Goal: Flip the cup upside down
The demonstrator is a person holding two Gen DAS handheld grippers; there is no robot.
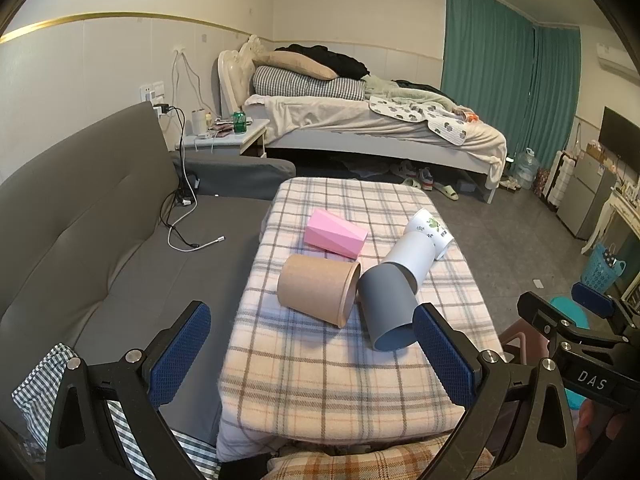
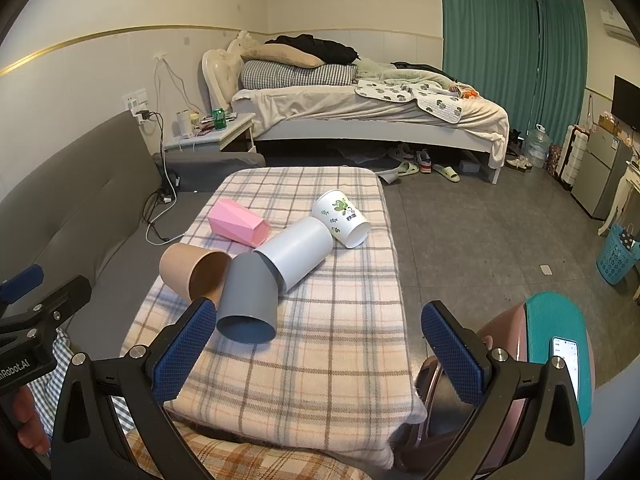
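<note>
Several cups lie on their sides on a plaid-covered table (image 1: 320,384) (image 2: 320,360): a tan cup (image 1: 316,288) (image 2: 192,272), a dark grey cup (image 1: 386,312) (image 2: 250,300), a white cup (image 1: 410,258) (image 2: 298,254), a white leaf-print cup (image 1: 432,230) (image 2: 342,216) and a pink faceted cup (image 1: 334,234) (image 2: 238,222). My left gripper (image 1: 312,356) is open and empty above the table's near end. My right gripper (image 2: 320,356) is open and empty, its left pad close to the dark grey cup's mouth.
A grey sofa (image 1: 100,220) with cables (image 1: 180,216) runs along the left of the table. A bed (image 1: 360,120) and a nightstand (image 1: 224,136) stand behind. A stool with a teal seat and a phone (image 2: 560,352) is at the right.
</note>
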